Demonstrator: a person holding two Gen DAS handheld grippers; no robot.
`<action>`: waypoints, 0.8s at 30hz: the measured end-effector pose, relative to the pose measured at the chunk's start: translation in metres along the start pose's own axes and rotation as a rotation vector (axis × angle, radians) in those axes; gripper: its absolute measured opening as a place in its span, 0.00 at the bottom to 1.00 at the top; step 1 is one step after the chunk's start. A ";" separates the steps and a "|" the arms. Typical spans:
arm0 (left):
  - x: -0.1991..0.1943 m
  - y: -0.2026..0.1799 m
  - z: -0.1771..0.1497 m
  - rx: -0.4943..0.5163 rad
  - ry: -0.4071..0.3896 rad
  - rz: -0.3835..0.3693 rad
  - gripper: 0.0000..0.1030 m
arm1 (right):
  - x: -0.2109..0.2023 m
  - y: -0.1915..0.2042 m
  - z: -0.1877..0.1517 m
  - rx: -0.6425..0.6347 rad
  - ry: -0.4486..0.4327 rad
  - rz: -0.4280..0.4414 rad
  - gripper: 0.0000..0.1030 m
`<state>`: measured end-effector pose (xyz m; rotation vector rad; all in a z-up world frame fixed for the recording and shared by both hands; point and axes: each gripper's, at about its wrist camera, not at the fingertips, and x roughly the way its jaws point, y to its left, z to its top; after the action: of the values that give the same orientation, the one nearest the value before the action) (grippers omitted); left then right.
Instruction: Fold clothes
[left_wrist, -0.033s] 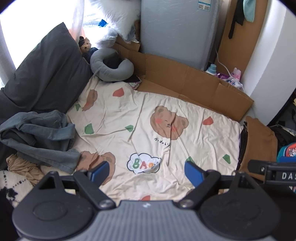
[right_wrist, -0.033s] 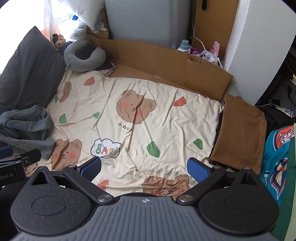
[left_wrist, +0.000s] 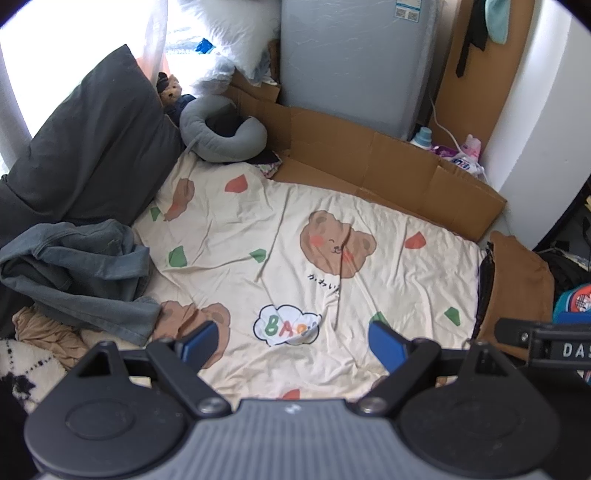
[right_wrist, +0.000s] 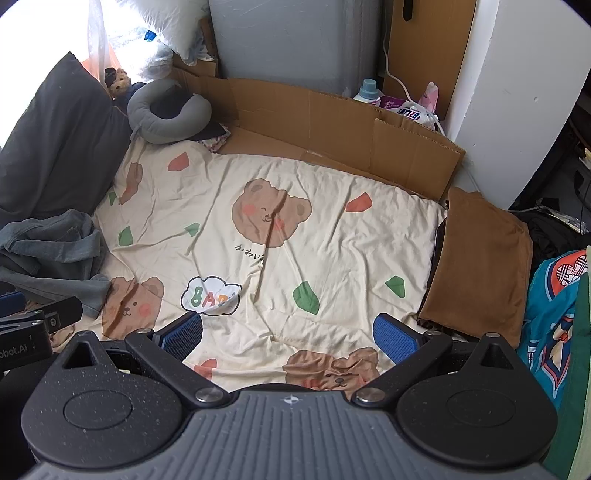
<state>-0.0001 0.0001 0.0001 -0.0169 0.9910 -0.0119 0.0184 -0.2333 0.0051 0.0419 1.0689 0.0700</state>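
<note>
A crumpled grey-blue garment (left_wrist: 81, 273) (right_wrist: 51, 251) lies heaped at the left edge of the cream bear-print sheet (left_wrist: 295, 229) (right_wrist: 332, 240). Beneath it shows a tan garment (left_wrist: 44, 332). A brown garment (left_wrist: 517, 280) (right_wrist: 480, 266) lies folded flat at the sheet's right edge. My left gripper (left_wrist: 293, 341) hovers open over the sheet's near part, with nothing between its blue pads (left_wrist: 201, 341). My right gripper (right_wrist: 290, 334) is also open and empty, above the sheet to the right of the left one. Both hang apart from all the clothes.
A dark grey pillow (left_wrist: 96, 147) leans at the left. A grey neck pillow (left_wrist: 225, 136) and a small teddy (left_wrist: 170, 92) sit at the far corner. Cardboard (left_wrist: 369, 166) lines the back edge before a grey cabinet (left_wrist: 351, 55). Teal patterned fabric (right_wrist: 554, 314) lies at the right.
</note>
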 end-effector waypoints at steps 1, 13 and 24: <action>0.000 0.000 0.000 0.002 0.001 0.000 0.87 | 0.000 0.000 0.000 -0.001 -0.004 -0.001 0.99; -0.003 -0.012 -0.010 -0.010 -0.009 -0.009 0.87 | 0.000 -0.002 0.000 -0.001 0.018 0.034 0.97; -0.003 -0.012 -0.009 -0.020 -0.009 -0.005 0.88 | 0.001 0.001 0.002 -0.005 0.014 0.027 0.97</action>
<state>-0.0090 -0.0120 -0.0020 -0.0376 0.9817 -0.0065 0.0201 -0.2319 0.0054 0.0512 1.0818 0.0973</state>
